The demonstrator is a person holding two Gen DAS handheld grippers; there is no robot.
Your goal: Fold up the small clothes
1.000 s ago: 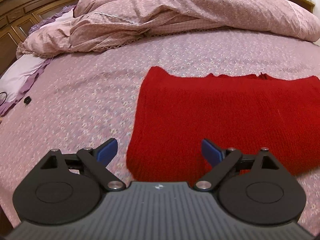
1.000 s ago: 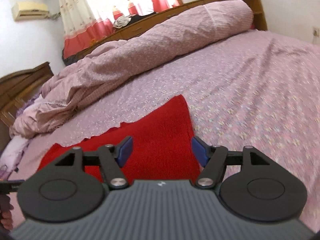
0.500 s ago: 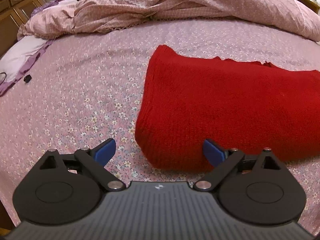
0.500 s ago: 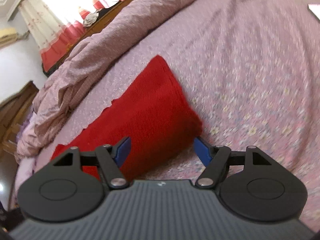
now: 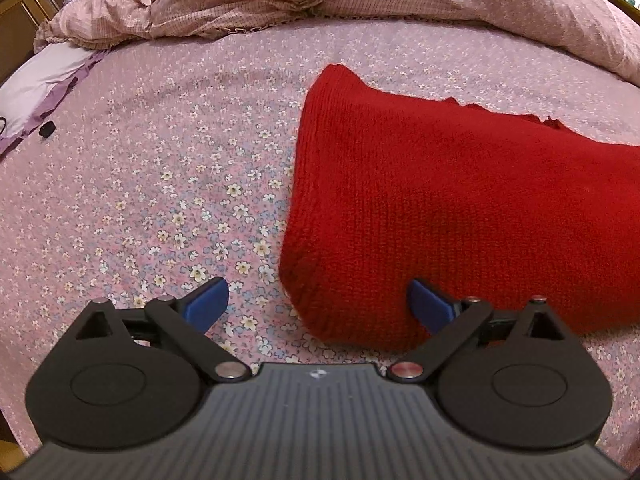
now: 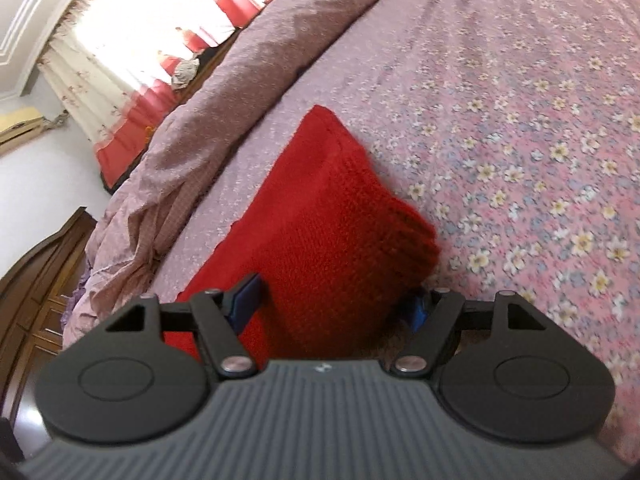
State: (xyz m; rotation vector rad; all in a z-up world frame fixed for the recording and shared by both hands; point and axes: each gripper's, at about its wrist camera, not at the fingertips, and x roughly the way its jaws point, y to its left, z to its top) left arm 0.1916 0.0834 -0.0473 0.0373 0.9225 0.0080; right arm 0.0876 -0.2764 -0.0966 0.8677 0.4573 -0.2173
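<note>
A red knitted garment [image 5: 460, 208] lies flat on a bed covered by a pink floral sheet [image 5: 168, 184], already doubled over into a thick rectangle with rounded, stacked edges at its near corners.

The left claw [image 5: 318, 304] hovers low over the near left corner of the knit, its blue fingertips [image 5: 206, 304] spread wide apart. One tip sits above the bare sheet, the other over the red fabric; neither is closed on anything.

From the right wrist camera, the right claw [image 6: 332, 304] straddles the garment's [image 6: 320, 216] near right corner with its jaws likewise wide apart. The knit bulges up between the two blue tips and hides most of the right-hand one; the picture is blurred here, so whether the tips touch the fabric cannot be told, but they are not pinching it.

Behind the garment, a rumpled pink quilt [image 5: 360, 4] is heaped along the far side of the bed. A lilac pillow [image 5: 44, 80] lies at the left edge, with a small black object [image 5: 47, 129] beside it on the sheet. Dark wooden cabinet doors [image 6: 36, 300] and a bright window with red-trimmed curtains [image 6: 132, 60] show in the right wrist view.
</note>
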